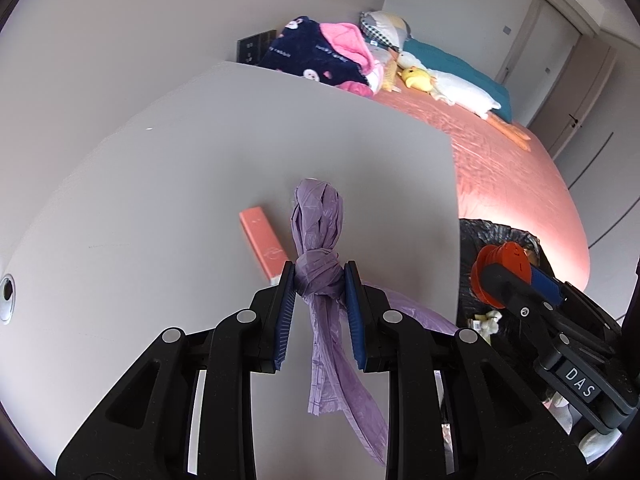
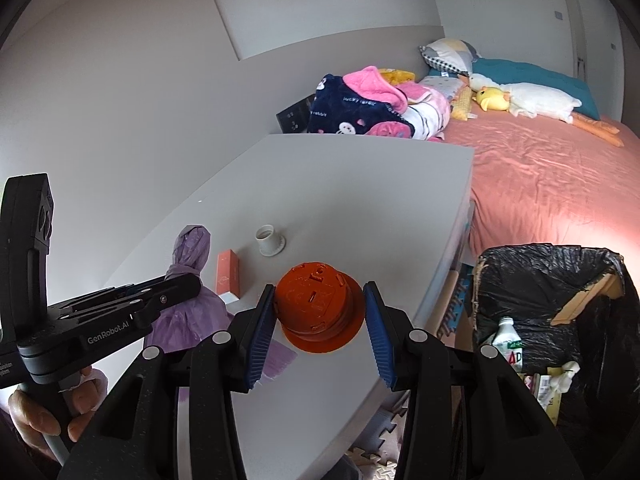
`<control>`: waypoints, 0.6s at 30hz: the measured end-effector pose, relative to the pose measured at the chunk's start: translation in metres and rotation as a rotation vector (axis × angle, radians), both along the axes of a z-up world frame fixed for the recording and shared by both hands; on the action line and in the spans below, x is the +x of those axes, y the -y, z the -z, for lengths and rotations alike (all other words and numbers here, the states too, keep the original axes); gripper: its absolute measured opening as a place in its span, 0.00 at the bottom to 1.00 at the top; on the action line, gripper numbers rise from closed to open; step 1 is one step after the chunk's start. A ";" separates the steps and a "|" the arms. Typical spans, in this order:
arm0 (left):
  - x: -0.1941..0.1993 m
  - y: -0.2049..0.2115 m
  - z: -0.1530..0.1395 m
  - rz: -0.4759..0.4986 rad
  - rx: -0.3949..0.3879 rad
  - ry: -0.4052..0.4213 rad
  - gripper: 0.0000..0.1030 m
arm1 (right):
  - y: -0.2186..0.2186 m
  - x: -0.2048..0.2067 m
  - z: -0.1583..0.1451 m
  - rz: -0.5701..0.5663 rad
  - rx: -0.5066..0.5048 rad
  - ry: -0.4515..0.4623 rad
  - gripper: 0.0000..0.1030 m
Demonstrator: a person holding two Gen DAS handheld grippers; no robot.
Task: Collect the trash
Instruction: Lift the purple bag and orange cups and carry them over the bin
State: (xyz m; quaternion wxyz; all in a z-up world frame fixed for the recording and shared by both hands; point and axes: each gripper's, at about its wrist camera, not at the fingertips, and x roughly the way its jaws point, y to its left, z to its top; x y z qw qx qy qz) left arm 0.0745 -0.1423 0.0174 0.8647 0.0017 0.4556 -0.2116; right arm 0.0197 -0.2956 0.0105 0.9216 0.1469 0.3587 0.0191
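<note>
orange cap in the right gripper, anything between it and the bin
Nothing visible does. The right gripper holds the orange cap over the table's near edge, and the black-lined bin stands open just past that edge, with only open air between them.

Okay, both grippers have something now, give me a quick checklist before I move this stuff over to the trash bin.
1. Left gripper shut on the knot of the tied purple plastic bag: ok.
2. Right gripper around the orange round plastic lid: ok; firmness of the grip cannot tell.
3. Black-lined trash bin open: ok, white bottle already inside.
4. Bag's loose tail clear of the grey table: cannot tell.
5. Left on the table: pink rectangular box, small white cup: not ok.
</note>
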 end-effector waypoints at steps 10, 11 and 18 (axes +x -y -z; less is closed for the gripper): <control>-0.014 0.039 0.002 0.083 -0.009 -0.017 0.23 | 0.029 -0.028 -0.004 0.057 0.003 0.017 0.44; -0.015 0.044 0.002 0.091 -0.009 -0.019 0.23 | 0.031 -0.031 -0.004 0.062 0.003 0.019 0.44; -0.024 0.073 0.002 0.151 -0.007 -0.023 0.23 | 0.056 -0.049 -0.005 0.117 0.003 0.029 0.44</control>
